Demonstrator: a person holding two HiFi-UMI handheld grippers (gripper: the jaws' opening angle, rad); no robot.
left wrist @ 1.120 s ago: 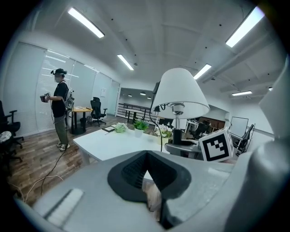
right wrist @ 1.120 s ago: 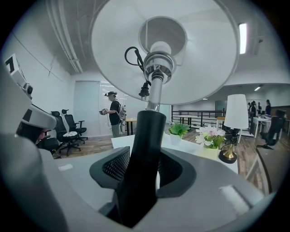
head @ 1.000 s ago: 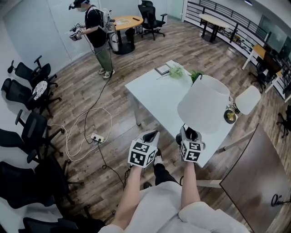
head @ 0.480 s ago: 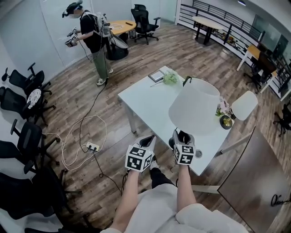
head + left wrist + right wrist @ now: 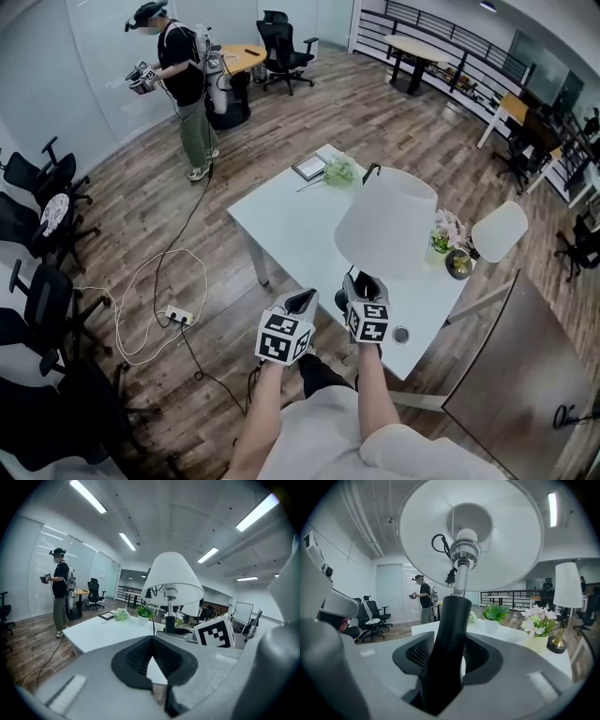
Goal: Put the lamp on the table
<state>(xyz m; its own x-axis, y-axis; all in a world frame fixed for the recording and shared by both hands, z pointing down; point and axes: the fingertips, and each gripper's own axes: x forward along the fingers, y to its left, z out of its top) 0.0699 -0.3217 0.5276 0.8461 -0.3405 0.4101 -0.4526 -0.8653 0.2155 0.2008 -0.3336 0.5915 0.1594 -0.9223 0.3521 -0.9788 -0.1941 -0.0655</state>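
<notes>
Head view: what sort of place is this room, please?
Most likely an open-plan office: black swivel chairs, a white table, further desks behind it, and strip lights on the ceiling.

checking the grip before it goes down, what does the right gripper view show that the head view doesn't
Only the right gripper view: the right hand-held gripper with jaws shut on the stem of the lamp, and the bulb socket inside the shade. Only the head view: the left hand-held gripper and the power strip. Both: lamp, white table, standing person.
</notes>
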